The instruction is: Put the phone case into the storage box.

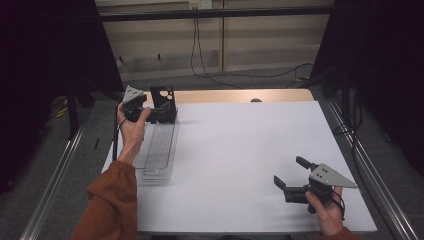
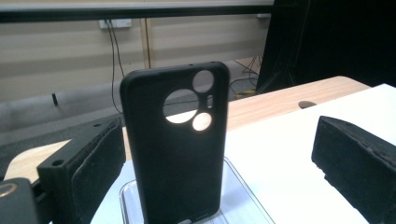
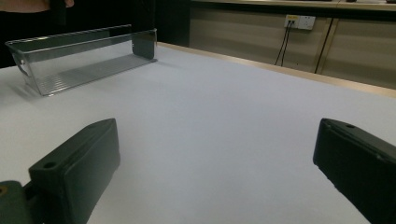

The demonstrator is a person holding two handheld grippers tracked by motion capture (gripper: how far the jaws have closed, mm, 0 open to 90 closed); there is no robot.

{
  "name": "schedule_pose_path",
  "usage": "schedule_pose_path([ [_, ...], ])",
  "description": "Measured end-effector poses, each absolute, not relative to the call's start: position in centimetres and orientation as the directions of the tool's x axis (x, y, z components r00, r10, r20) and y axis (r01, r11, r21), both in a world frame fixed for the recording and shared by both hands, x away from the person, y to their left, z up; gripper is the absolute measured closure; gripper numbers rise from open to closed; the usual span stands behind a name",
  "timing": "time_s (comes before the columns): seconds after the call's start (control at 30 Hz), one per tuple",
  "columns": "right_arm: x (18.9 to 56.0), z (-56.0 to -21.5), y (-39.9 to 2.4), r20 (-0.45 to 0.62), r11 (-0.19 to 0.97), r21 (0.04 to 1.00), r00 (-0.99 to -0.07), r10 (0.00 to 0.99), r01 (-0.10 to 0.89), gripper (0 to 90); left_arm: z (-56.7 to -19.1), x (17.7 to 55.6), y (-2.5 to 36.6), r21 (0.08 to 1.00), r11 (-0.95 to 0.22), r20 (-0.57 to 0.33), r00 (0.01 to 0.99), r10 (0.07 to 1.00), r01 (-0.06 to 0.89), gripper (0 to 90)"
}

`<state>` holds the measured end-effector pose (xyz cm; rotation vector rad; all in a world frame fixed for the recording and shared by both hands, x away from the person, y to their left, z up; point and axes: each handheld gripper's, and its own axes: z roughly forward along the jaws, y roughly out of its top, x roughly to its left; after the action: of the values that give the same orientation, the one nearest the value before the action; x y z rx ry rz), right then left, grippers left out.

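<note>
Phone case (image 2: 175, 144), black, standing upright at the far end of a clear tray (image 1: 159, 150), with round holes near its top letting light through. Standing between the two pads of the left gripper (image 1: 162, 111), close to the left pad (image 2: 95, 175) and with a clear gap to the right pad (image 2: 355, 163). Jaws of that gripper spread wide, not touching the case as seen from the left gripper view. Left hand (image 1: 131, 127) wrapped around the gripper's body at the far left corner of the white table (image 1: 240, 150), orange sleeve (image 1: 107, 205) coming in from the bottom. Long and see-through, the tray lying flat along the left side of the table, its near end pointing toward the person. Right gripper (image 1: 290, 172) low over the near right part of the table, well apart from the tray and the case, held by the right hand (image 1: 327, 210). Jaws of that one wide open too, with nothing but bare white table between them. Tray (image 3: 79, 58) seen far off from the right gripper view, at the upper left. Wooden edge (image 1: 240, 95) along the far side of the table, and black cables (image 1: 200, 55) hanging down the wall behind.
</note>
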<state>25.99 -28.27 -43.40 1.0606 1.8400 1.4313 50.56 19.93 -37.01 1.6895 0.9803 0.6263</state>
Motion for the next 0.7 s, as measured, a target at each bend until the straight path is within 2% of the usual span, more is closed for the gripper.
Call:
schedule_pose_path([
  [0.17,26.1,-43.4,-28.3,0.03,0.109,0.965,-0.516,0.856,0.236,0.3,-37.0,49.7,19.7,0.943,-0.108,-0.083,0.537,0.839,0.314,2.8],
  [0.7,26.3,-43.3,-28.4,0.029,0.103,0.967,-0.504,0.863,0.232,0.4,-36.1,46.8,19.9,0.959,-0.109,-0.058,0.561,0.826,0.26,2.6],
])
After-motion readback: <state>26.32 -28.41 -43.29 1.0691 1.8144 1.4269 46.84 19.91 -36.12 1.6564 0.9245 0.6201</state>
